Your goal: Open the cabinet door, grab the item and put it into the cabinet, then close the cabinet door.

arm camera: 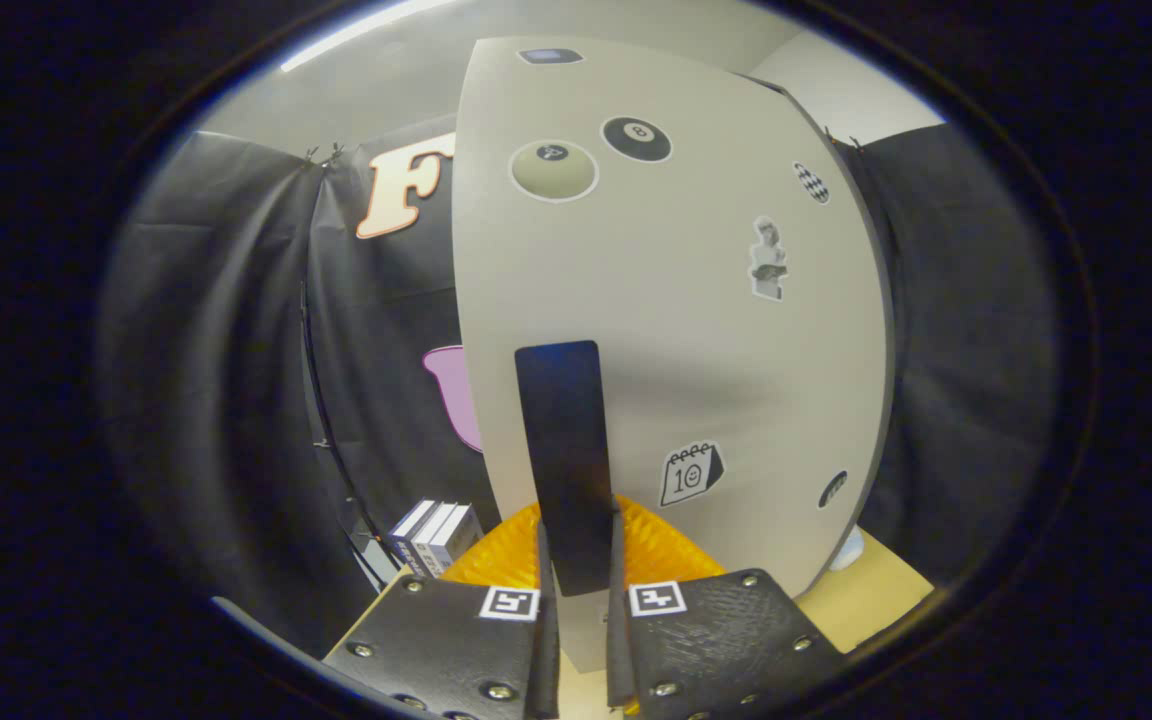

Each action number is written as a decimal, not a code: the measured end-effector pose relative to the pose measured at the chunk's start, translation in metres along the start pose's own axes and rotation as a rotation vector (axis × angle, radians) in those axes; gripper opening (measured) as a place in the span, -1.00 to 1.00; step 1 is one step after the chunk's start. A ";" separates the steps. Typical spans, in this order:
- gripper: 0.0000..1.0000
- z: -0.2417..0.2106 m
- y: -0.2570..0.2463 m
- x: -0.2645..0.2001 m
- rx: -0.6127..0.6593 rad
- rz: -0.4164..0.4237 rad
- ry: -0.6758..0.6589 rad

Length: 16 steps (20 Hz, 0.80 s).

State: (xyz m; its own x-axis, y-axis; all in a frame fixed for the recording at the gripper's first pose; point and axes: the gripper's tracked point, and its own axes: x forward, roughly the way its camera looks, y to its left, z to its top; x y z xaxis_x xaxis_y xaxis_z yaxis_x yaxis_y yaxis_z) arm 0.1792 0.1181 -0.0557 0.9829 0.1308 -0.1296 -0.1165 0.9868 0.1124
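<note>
A beige cabinet door (676,330) with several stickers stands upright right in front of me. A flat black handle (564,430) runs vertically down its lower left part. My gripper (578,545) is shut on the lower end of this handle, one finger pressing on each side. Whether the door sits flush against the cabinet cannot be told from this angle.
A short stack of books (433,535) stands upright on the wooden table (881,590), left of the door. A small white object (848,552) peeks out past the door's lower right corner. Black cloth walls close in on both sides.
</note>
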 end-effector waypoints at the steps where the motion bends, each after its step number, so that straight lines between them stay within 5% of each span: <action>1: -0.63 0.000 -0.003 -0.006 0.002 -0.004 0.002; 16: -0.65 0.005 -0.072 -0.074 0.078 -0.044 -0.009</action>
State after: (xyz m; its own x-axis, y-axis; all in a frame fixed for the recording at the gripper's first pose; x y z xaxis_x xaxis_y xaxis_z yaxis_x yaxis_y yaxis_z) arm 0.1154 0.0365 -0.0494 0.9881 0.0861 -0.1276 -0.0619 0.9811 0.1831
